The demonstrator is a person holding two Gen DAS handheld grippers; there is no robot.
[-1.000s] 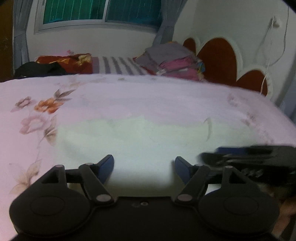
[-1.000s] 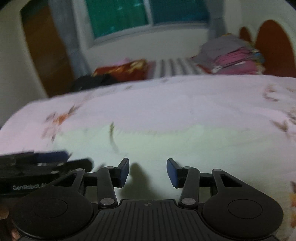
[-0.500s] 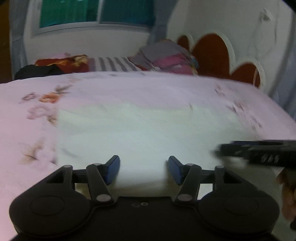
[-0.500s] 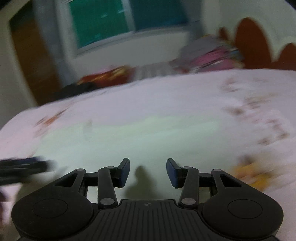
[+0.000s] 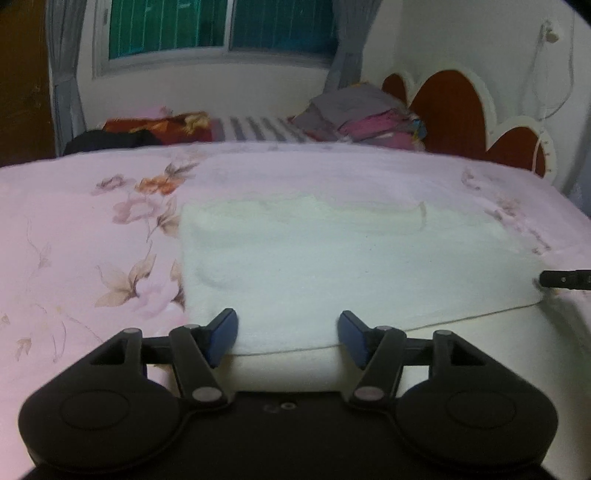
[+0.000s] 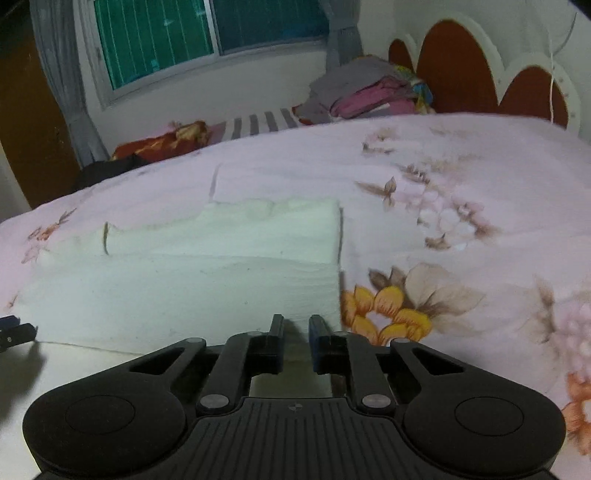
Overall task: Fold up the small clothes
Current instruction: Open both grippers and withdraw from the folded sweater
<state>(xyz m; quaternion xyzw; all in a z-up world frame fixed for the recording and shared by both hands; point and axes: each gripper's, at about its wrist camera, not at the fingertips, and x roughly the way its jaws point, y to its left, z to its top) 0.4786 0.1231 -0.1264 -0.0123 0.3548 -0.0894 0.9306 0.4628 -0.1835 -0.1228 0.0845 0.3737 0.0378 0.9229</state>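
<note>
At the near edge of the bed, my left gripper (image 5: 288, 334) stands with its jaws apart and opening, straddling the near hem of the pale cloth (image 5: 332, 266) close to its left corner; the pads do not press on it. My right gripper (image 6: 296, 338) sits at the near right corner of the same cloth (image 6: 192, 284), its jaws nearly together and closing. A little fabric appears to lie in the narrow gap, but I cannot tell whether the pads have bitten on it.

Handling: I judge the cloth to be light, soft and limp. It will sag between two hold points and slide readily over the sheet. The best hold is at the two near corners, on the hem, where the fabric is firmest. A pinch in the middle would only bunch it.

The cloth lies flat on the floral bedsheet (image 6: 461, 192), with a step across its far half that suggests a layer already turned over.

Count: two grippers, one pale cloth in work. Farther off, one stack of folded clothes (image 5: 365, 118) lies by the headboard (image 5: 450, 107), and one red-and-dark heap (image 5: 155, 127) lies under the window (image 5: 221, 26).
</note>
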